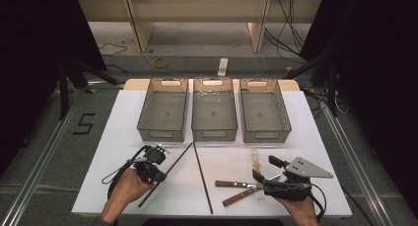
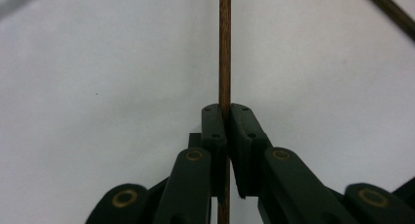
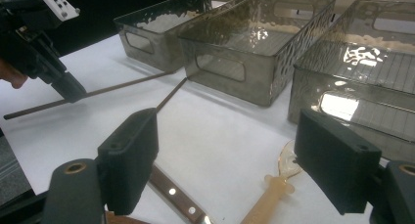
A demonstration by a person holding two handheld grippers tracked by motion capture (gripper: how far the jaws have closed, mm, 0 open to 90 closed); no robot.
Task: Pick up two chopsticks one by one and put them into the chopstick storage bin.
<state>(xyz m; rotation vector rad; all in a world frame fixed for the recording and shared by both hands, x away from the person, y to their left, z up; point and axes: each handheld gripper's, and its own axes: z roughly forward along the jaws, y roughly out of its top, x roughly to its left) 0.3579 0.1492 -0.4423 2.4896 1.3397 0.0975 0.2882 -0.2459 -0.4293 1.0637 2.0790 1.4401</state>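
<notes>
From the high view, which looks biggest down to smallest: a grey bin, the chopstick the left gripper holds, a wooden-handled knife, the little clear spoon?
1. Middle grey bin; all three bins look alike.
2. Held chopstick, long but thin.
3. Wooden-handled knife.
4. Clear spoon.

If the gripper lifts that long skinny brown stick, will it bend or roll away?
The stick looks like thin, straight wood, so it probably stays fairly stiff, maybe sagging slightly at its long free ends. The left gripper pinches it away from its middle, so it may tip toward the longer side. It looks round, so if dropped on the smooth white table it could roll.
</notes>
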